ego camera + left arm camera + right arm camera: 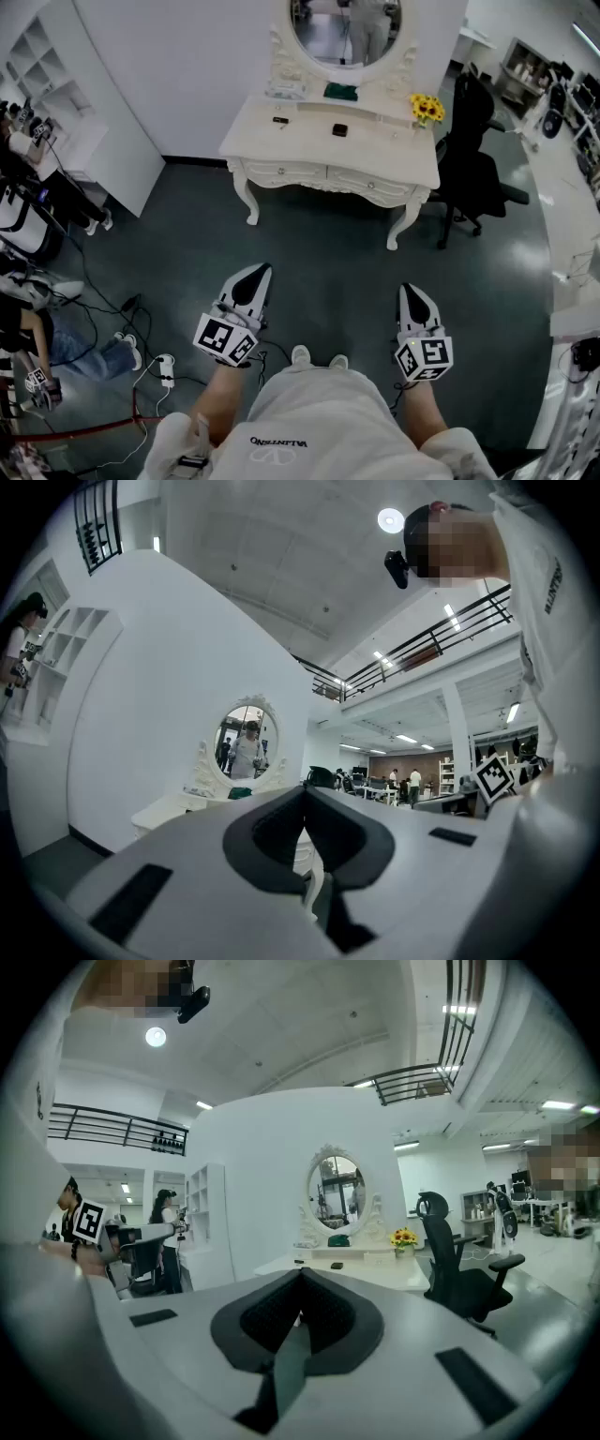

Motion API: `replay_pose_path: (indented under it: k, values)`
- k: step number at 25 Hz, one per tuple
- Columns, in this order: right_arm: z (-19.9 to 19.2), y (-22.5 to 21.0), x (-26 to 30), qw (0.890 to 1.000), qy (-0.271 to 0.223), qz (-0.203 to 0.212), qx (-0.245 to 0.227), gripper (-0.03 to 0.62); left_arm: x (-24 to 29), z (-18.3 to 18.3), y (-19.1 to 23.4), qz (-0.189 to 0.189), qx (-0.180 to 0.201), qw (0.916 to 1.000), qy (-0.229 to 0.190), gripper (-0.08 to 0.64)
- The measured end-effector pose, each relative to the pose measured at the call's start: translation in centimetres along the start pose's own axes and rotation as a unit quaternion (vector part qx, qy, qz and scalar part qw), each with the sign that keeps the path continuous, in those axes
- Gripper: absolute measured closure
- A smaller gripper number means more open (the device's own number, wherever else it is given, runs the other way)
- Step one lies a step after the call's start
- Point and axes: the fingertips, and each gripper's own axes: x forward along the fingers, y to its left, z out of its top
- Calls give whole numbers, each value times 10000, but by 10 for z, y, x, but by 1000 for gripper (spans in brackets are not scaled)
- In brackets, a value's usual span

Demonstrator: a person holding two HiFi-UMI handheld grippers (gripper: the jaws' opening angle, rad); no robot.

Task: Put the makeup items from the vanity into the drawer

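Note:
The white vanity (pixel 281 141) stands ahead across the dark floor, under an oval mirror (pixel 345 28). On its top lie a small black item (pixel 339 129), a smaller dark item (pixel 280 119) and a green item (pixel 341 91) on the back ledge. Its drawers (pixel 281 172) look closed. My left gripper (pixel 253 274) and right gripper (pixel 413 294) are held low in front of the person's body, well short of the vanity. Both are shut with nothing between the jaws. The vanity (pixel 375 1265) also appears far off in the right gripper view, beyond the right gripper (pixel 300 1277). The left gripper (pixel 305 794) points toward the mirror (pixel 246 741).
Yellow flowers (pixel 427 109) sit at the vanity's right end. A black office chair (pixel 473 169) stands just right of it. A white shelf unit (pixel 56 84) and seated people are at the left. Cables and a power strip (pixel 165 370) lie on the floor at the lower left. A white desk (pixel 572 216) runs along the right.

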Motion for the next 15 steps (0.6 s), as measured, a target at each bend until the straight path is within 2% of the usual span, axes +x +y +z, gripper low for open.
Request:
replay_pose_path:
  k: [15]
  values:
    - [4, 20, 13, 9994, -237, -266, 47, 583, -18, -5, 25, -255, -90, 9996, -91, 558]
